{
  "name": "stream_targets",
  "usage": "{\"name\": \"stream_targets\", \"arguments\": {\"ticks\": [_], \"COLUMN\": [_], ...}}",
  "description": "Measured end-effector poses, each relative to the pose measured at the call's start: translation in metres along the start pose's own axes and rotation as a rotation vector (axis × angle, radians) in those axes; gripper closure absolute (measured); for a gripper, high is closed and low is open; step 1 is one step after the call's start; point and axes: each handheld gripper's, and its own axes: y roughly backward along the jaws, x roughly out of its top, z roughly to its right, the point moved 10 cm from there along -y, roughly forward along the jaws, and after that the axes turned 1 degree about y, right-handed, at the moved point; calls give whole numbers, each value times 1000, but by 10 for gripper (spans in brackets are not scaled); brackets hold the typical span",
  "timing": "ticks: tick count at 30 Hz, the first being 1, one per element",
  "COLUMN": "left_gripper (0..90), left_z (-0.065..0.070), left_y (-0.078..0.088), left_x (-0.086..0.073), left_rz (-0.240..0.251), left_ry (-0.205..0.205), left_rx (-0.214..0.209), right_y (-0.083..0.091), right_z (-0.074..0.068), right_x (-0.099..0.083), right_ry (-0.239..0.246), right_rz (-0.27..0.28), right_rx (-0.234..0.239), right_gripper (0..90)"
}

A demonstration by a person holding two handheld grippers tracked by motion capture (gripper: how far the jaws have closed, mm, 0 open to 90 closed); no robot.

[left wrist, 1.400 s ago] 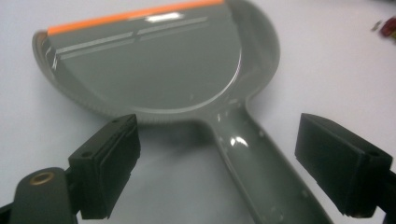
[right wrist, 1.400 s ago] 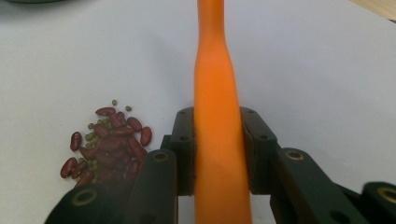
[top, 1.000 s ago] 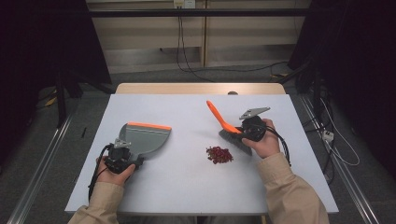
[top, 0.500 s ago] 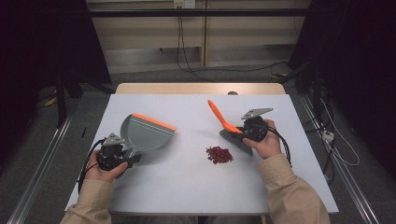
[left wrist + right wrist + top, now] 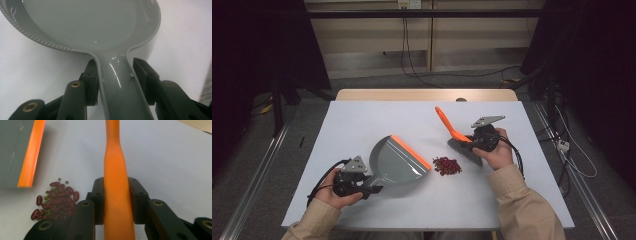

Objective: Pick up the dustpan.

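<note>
The grey dustpan (image 5: 398, 161) has been swung round and slid closer to the beans (image 5: 447, 165) than before; its orange lip now faces them. Its handle is squeezed by the left tool (image 5: 354, 181). The beans lie at about three o'clock of the dustpan, just beside it. Farther off, the brush (image 5: 455, 136) is gripped by the right tool (image 5: 478, 141), with the beans at seven o'clock of it on the worktop (image 5: 362, 120).

Grey dustpan (image 5: 398, 162) just left of the beans (image 5: 447, 165) — brush (image 5: 458, 138) just right.

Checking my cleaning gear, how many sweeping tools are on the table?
2: a grey dustpan at the left, held by its handle, and an orange-handled brush at the right, beside the beans.
</note>
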Motion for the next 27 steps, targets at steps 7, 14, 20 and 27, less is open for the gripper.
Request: {"name": "stream_targets", "arguments": {"ticks": [7, 14, 20, 27], "left_gripper": [586, 580, 567, 477], "left_z": [7, 1, -4, -17], "left_y": [-10, -12, -8, 1], "left_x": [-6, -10, -13, -13], "left_rz": [-42, -50, -74, -66], "left_ry": [-12, -4, -9, 17], "left_rx": [-54, -58, -57, -8], "right_y": [0, 0, 0, 2], "right_z": [0, -1, -2, -3], "right_x": [0, 0, 0, 0], "right_ry": [0, 4, 14, 24], "right_rz": [4, 3, -6, -23], "right_rx": [-4, -16, -26, -30], "right_gripper": [706, 704, 698, 668]}}
